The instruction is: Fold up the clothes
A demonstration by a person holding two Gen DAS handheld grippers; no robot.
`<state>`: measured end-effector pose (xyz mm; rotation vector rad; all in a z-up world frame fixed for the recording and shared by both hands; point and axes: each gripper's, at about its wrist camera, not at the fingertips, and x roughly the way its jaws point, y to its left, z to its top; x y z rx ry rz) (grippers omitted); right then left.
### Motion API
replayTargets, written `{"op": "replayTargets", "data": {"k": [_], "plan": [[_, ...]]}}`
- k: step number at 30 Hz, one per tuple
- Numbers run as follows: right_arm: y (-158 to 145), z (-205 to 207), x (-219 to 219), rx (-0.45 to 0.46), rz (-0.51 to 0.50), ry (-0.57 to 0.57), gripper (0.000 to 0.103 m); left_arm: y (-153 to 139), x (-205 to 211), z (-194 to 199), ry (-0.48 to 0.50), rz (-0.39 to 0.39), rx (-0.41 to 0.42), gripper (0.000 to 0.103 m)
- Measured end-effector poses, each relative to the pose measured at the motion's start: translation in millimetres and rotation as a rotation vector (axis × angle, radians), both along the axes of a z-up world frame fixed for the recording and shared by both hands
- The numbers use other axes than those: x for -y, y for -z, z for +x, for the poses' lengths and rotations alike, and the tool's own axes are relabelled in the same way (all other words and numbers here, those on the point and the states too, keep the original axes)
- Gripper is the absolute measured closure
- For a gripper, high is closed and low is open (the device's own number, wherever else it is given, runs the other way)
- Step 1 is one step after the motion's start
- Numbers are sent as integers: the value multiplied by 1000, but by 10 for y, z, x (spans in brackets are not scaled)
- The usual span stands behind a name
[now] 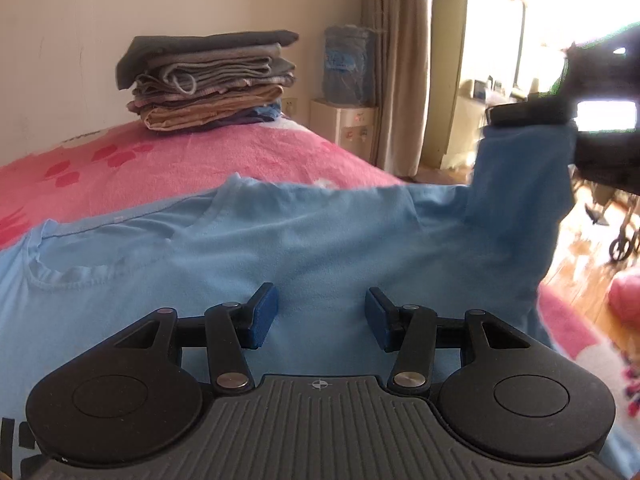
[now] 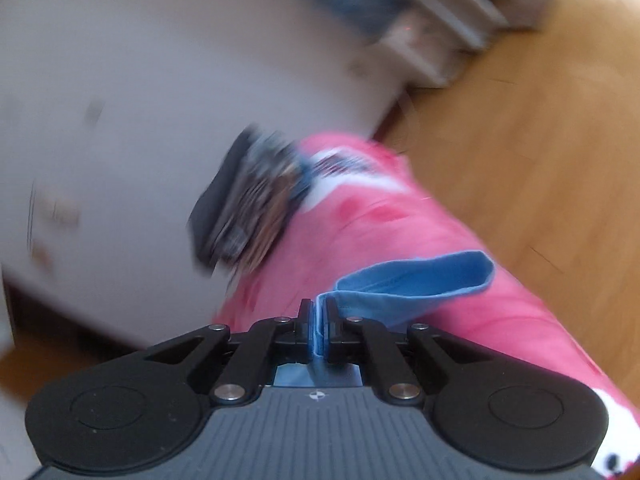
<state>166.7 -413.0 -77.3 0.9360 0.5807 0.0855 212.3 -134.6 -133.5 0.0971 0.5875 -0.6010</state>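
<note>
I have the light blue T-shirt (image 1: 280, 248) spread across the middle of the left wrist frame, lying on the pink bedspread (image 1: 180, 160), its neckline toward the left of the frame. My right gripper (image 2: 319, 320) is clenched on the hem of one sleeve (image 2: 416, 280); in the right wrist view a thin fold of blue cloth sits pinched between the pads and the cuff loops open just beyond them, right of centre. From the left wrist view that same sleeve rises at the right edge of the frame, lifted clear of the bed by the dark tool above it. My left gripper (image 1: 320, 318) is released, its blue pads well apart, low over the shirt's body at bottom centre and holding nothing. I judge this to be the sleeve fold: the raised sleeve wants carrying inward across the chest and laying flat, with my free tool perhaps pinning the body so it does not drag. A stack of folded clothes (image 1: 208, 80) waits at the upper left. The right wrist view is motion-blurred, so finer detail there is beyond me.
</note>
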Motion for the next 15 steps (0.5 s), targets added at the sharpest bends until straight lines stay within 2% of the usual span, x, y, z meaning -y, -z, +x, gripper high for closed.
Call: {"op": "replayTargets", "data": {"k": [3,8,9,11,12,13,15], "plan": [[-182,187,-447,-3,-187,-148,98,-112,-230,21,-54,-43,-26,54],[-159,341,-1195,-27,-514,-370,95,-122,-824,293,-233,-104,-176,54],[-116,350,-1324,-38,-568,-410,91,-128,-932,344,-262,-118,-188,54],[-51,294,-1509,-45,-643,-463,76,-169,-1079,397,-290,-130,-188,54],[-41,241,-1582,-42,-672,-481,60,-195,-1128,407,-294,-135,-185,54],[-31,188,-1656,-39,-700,-498,52,-221,-1165,409,-289,-143,-183,54],[-66,55,-1716,-19,-728,-509,51,-275,-1163,382,-252,-157,-176,54]]}}
